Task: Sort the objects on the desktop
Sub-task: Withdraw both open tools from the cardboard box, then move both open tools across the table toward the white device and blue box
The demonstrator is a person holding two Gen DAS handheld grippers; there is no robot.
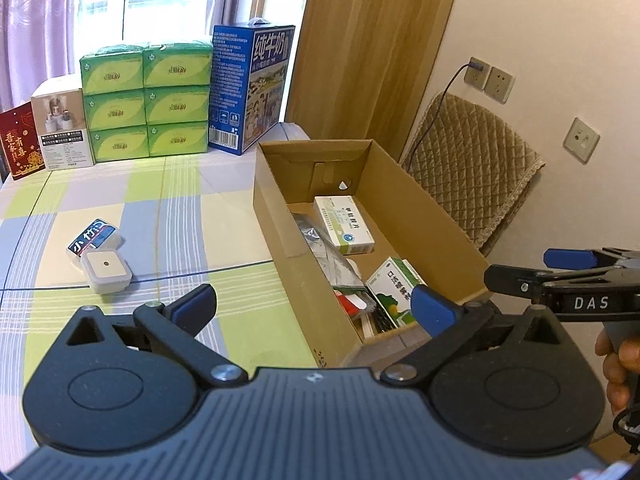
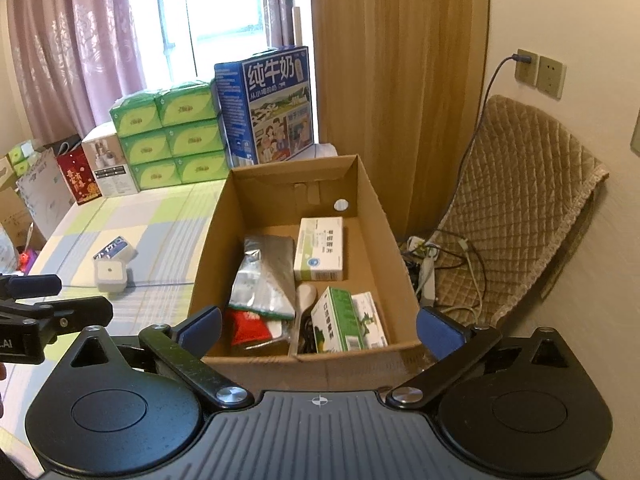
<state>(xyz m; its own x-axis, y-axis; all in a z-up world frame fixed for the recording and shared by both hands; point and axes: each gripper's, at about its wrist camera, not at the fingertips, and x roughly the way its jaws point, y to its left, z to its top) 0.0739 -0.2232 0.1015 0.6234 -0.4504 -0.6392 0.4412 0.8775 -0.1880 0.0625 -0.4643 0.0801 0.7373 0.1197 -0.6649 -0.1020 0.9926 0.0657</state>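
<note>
An open cardboard box stands on the checked tablecloth. It holds a white medicine box, a green and white box, a silver foil bag, a red packet and a white spoon. Left of the box lie a small white square case and a blue-labelled pack. My left gripper is open over the box's near corner. My right gripper is open over the box's near end, empty.
Stacked green tissue packs, a blue milk carton, a white appliance box and a red card line the table's far edge. A quilted chair and cables stand right of the box.
</note>
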